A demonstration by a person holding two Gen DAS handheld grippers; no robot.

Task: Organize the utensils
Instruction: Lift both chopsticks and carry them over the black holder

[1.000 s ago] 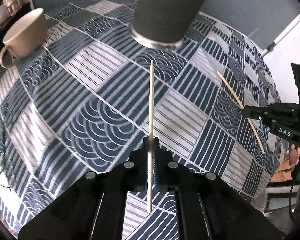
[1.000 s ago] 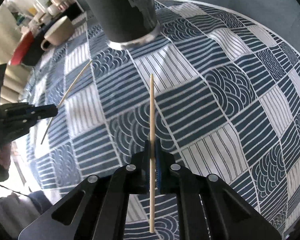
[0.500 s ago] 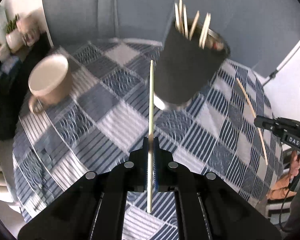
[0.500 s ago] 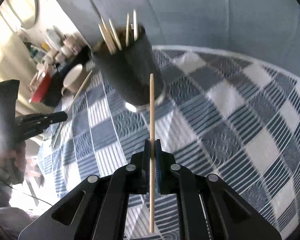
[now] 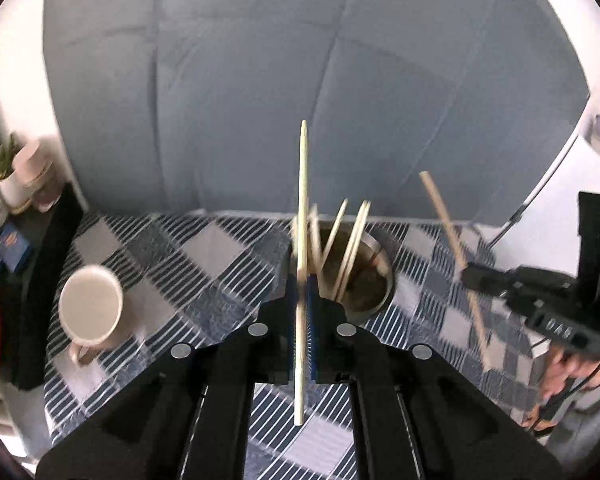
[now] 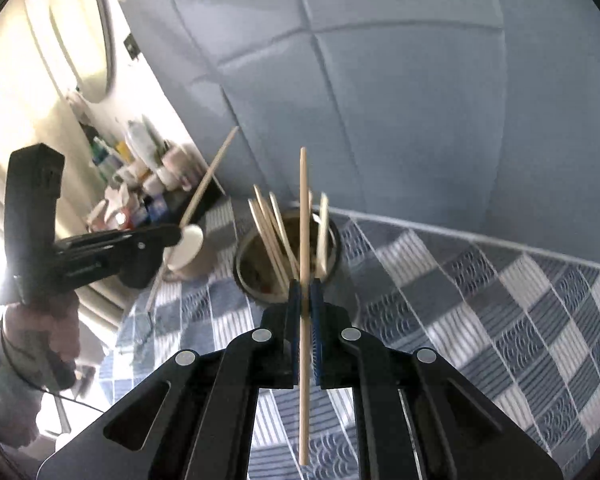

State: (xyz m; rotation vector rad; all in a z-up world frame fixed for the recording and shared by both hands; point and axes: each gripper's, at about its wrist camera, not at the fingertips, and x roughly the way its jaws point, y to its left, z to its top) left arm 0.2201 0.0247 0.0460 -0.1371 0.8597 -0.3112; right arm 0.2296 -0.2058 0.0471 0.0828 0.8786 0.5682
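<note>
L gripper (image 5: pixel 301 280) clamped on chopstick (image 5: pixel 302 200), above holder (image 5: pixel 374 280) w/ approx. five more sticks; R gripper (image 5: pixel 466 276) pinching 2nd chopstick (image 5: pixel 444 216); mug (image 5: pixel 90 304) left.

we see a counter (image 5: pixel 204 248) covered by a patchwork cloth (image 6: pixel 500 320) of dark blue and pale squares, some striped, some printed with wave arcs. standing on the cloth is a dark round holder (image 5: pixel 374 300) with a metal rim, open at the top, with several pale wooden chopsticks (image 6: pixel 268 232) leaning inside it. to the holder's left in the left wrist view, well apart from it, a beige mug (image 5: pixel 92 308) stands upright on the cloth, its handle turned toward the near edge. in the right wrist view the same mug (image 6: pixel 190 252) sits just beside the holder (image 6: pixel 248 276), on its left. the cloth's far edge meets a grey-blue padded wall (image 5: pixel 300 80).
</note>
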